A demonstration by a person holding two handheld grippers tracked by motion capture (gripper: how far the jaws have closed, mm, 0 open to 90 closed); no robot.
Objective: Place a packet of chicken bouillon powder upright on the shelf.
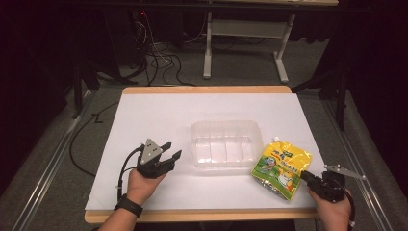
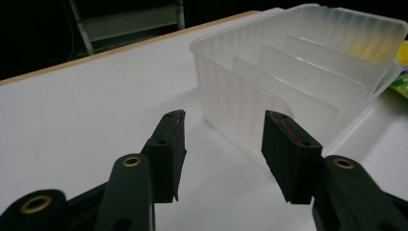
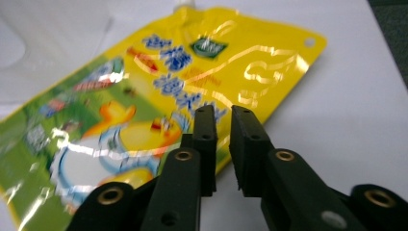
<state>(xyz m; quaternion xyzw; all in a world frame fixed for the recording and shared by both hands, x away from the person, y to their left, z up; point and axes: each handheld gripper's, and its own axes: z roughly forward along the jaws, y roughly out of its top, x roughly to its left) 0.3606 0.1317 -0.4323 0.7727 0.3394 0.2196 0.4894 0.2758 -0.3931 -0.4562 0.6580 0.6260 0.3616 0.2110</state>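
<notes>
Right claw, jaws nearly pressed together and pinching nothing, hovers at the near right edge of the glossy yellow spouted pouch lying right of my clear ribbed plastic tray; soft, slippery, probably light, so I'd take its flat edge.

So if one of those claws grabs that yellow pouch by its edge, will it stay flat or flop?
Probably flop: the yellow pouch looks like thin, wrinkled film lying nearly flat on the table. Its glossy, glare-streaked surface may be slippery between the right gripper jaws. The spout end might sag.
</notes>
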